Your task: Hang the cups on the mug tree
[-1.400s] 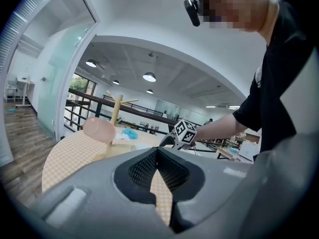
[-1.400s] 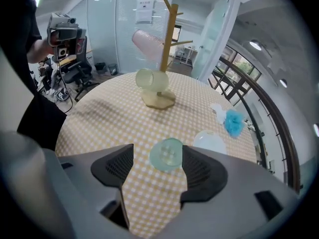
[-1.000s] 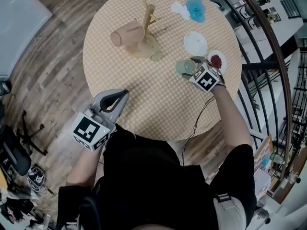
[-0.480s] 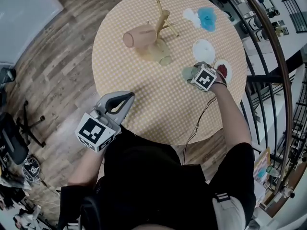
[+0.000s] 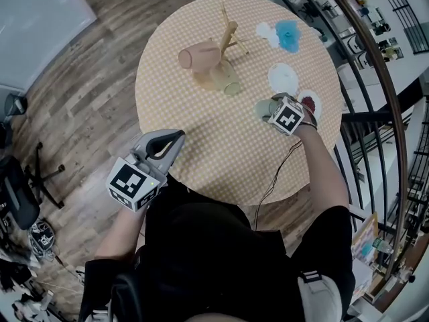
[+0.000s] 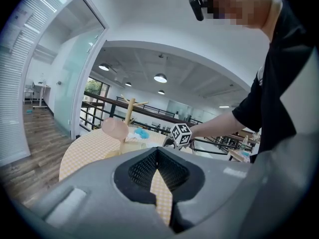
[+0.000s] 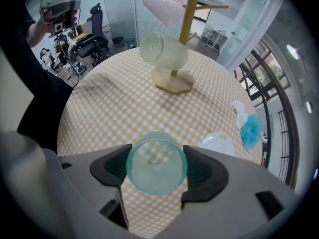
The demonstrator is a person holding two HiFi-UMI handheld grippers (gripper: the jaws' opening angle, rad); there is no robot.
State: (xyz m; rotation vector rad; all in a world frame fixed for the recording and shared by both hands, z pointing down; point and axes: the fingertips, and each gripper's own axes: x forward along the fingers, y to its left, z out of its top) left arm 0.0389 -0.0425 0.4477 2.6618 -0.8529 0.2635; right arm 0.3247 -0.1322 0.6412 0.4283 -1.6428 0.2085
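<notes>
At table [image 5: 221, 139] right side, head view: R gripper [image 7: 156, 163], jaws just closing, pads on upright green cup [image 7: 156, 172]. L gripper [image 6: 157, 156]: jaws together, empty.

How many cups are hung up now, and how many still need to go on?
Two look done: the pink cup and a pale green cup hang on the mug tree. In hand: the right hand-held gripper has just been closing on a clear green cup standing on the table. Left: lift and hang it.
</notes>
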